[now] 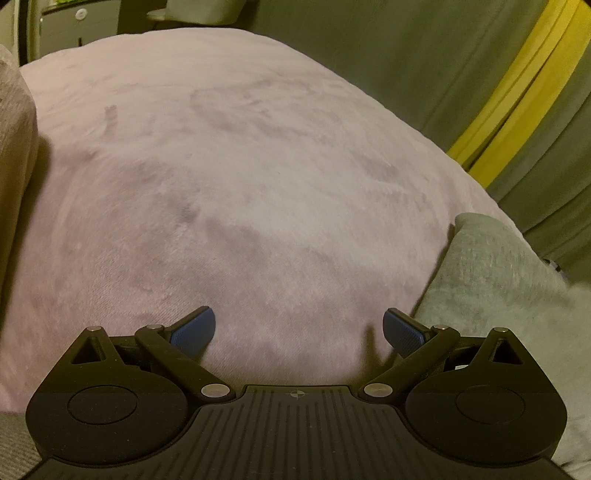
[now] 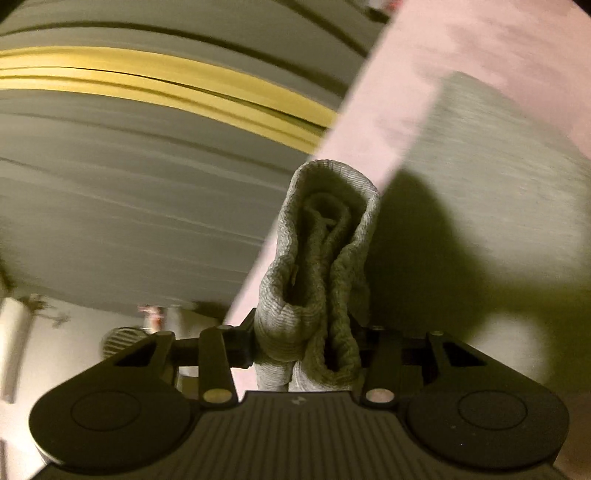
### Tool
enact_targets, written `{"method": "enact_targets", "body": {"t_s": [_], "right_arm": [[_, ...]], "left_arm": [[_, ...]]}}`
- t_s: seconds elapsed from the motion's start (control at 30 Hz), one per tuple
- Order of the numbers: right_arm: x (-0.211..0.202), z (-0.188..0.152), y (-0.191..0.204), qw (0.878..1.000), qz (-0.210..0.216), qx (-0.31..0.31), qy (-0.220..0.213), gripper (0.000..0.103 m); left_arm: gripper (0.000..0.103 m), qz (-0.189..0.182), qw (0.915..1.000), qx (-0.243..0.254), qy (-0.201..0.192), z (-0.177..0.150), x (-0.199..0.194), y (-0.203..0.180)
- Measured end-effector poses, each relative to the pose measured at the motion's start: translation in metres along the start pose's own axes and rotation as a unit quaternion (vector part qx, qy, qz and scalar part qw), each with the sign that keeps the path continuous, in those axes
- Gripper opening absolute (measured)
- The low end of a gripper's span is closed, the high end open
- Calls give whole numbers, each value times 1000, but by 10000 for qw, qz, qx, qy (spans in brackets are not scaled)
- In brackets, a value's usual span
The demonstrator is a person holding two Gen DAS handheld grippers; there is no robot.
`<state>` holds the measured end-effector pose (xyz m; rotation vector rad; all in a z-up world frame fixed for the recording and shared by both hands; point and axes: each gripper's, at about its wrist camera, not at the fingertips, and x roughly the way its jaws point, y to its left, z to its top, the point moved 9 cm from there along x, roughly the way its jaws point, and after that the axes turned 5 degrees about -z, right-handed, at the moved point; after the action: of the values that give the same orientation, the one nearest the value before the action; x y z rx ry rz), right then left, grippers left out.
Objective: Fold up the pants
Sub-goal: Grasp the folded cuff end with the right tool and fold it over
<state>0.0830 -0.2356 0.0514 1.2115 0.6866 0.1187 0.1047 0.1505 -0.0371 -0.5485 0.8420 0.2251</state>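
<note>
The pants are grey knit fabric. In the left wrist view a flat part of them [image 1: 491,291] lies at the right on the pink blanket [image 1: 229,192]. My left gripper [image 1: 298,330] is open and empty, low over the blanket, just left of that fabric. In the right wrist view my right gripper [image 2: 308,347] is shut on a bunched, ribbed end of the pants [image 2: 321,258], which sticks up between the jaws. More of the pants [image 2: 495,177] lies flat on the blanket [image 2: 472,40] at the right. The right fingertips are hidden by the cloth.
Grey curtains with a yellow stripe [image 1: 517,96] hang beyond the blanket's far right edge. A beige cushion [image 1: 14,140] sits at the left. A white cabinet [image 1: 77,26] stands at the far left back. The right wrist view is motion-blurred.
</note>
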Motion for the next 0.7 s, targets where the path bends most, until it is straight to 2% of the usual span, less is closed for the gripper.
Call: {"method": "enact_targets", "body": {"t_s": [0.1, 0.37, 0.53, 0.7], "right_arm": [[-11, 2, 25, 9994, 317, -113, -55, 43], [-43, 10, 52, 9979, 442, -405, -254, 43], [-57, 15, 33, 9980, 206, -424, -427, 42], [-75, 31, 2, 9967, -259, -346, -684, 42]], "left_arm": [[101, -35, 10000, -72, -12, 1, -1, 2], [101, -52, 9999, -88, -14, 0, -3, 2], [101, -122, 9997, -196, -11, 2, -3, 4], [101, -73, 9999, -123, 6, 2, -2, 4]]}}
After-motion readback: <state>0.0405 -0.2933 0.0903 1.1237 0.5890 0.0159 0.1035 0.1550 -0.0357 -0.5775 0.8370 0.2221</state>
